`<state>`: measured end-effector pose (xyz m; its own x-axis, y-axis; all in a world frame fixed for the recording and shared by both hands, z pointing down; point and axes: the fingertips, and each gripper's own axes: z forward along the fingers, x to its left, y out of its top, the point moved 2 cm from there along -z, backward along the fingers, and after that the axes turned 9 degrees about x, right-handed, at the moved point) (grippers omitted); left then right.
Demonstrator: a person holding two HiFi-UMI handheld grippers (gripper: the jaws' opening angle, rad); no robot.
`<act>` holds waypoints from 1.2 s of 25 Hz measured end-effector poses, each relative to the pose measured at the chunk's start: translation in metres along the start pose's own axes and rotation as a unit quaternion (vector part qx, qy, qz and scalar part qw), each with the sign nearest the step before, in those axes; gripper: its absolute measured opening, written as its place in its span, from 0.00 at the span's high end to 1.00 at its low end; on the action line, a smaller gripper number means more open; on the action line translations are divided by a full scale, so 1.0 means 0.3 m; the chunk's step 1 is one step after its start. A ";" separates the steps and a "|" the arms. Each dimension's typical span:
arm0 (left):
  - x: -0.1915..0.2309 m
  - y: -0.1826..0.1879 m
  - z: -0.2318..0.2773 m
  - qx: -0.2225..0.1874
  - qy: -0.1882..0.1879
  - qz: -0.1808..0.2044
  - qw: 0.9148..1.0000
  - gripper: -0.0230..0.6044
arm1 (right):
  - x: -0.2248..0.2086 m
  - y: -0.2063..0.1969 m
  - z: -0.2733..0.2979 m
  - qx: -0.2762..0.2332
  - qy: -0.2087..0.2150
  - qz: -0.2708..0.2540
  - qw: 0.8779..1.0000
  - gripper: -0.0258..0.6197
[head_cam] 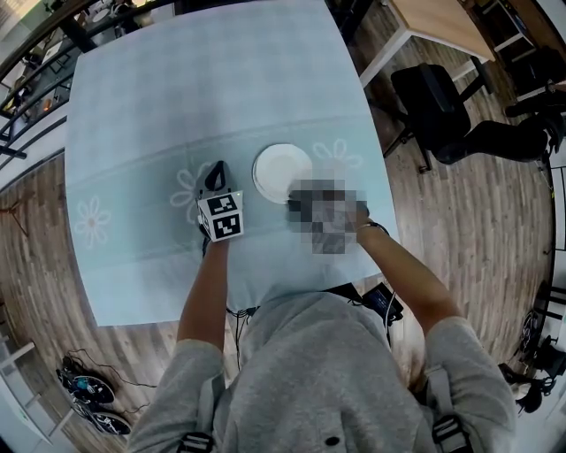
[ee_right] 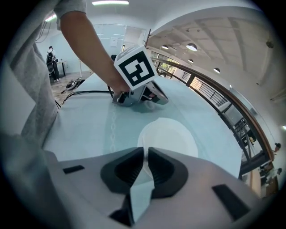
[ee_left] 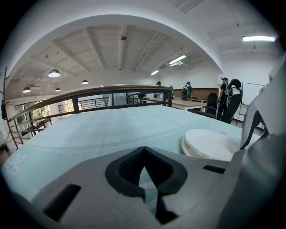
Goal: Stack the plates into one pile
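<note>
A pile of white plates sits on the pale blue tablecloth, right of centre. My left gripper rests just left of the pile, its marker cube toward me. Its jaws are shut with nothing between them, and the plates lie to their right. In the head view a mosaic patch hides my right gripper at the pile's near right edge. The right gripper points steeply down at the plates. Only a thin slit shows between its pads, with nothing in it. The left gripper lies beyond the plates.
The table's right edge runs close to the plates. A black office chair and a wooden desk stand to the right on the wood floor. Cables lie on the floor near left. A railing runs behind the table.
</note>
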<state>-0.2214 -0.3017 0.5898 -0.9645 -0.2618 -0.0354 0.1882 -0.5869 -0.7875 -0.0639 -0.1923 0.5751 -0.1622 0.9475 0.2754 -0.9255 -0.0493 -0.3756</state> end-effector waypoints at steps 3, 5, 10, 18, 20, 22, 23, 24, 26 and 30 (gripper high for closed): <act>0.002 -0.003 0.001 0.001 -0.001 0.000 1.000 0.93 | 0.028 0.001 0.019 0.002 0.020 0.012 1.000 0.90; 0.000 -0.005 0.002 0.002 -0.001 0.000 1.000 0.93 | 0.046 0.003 0.022 0.000 0.038 0.027 0.999 0.78; 0.024 0.020 0.021 -0.004 0.003 0.000 1.000 0.93 | -0.028 0.021 -0.016 -0.036 0.010 0.086 0.996 0.77; 0.032 0.006 0.003 0.009 0.013 0.008 1.000 0.93 | -0.158 -0.126 -0.333 -0.095 -0.118 0.200 0.968 0.90; 0.027 0.011 0.005 0.009 0.008 0.012 1.000 0.93 | -0.186 -0.191 -0.438 -0.115 -0.147 0.235 0.954 0.91; 0.010 0.021 -0.013 0.010 -0.008 0.028 1.000 0.93 | -0.199 -0.260 -0.552 -0.133 -0.181 0.265 0.938 0.91; -0.001 0.038 -0.039 0.004 -0.015 0.037 0.999 0.93 | -0.201 -0.299 -0.614 -0.139 -0.198 0.278 0.930 0.91; -0.013 0.065 -0.081 -0.012 -0.019 0.042 0.999 0.93 | -0.201 -0.340 -0.676 -0.144 -0.214 0.291 0.921 0.91; -0.050 0.128 -0.201 -0.056 -0.028 0.033 0.998 0.93 | -0.191 -0.425 -0.801 -0.153 -0.242 0.319 0.904 0.91; -0.175 0.194 -0.496 -0.115 -0.044 0.009 0.992 0.93 | -0.133 -0.569 -1.015 -0.177 -0.279 0.376 0.865 0.91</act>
<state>-0.1873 -0.2081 0.4542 -0.9395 -0.3426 -0.0044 0.1478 -0.3934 -0.9074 0.2047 -0.1255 0.3588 -0.9053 0.3838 0.1820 -0.3383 -0.3923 -0.8553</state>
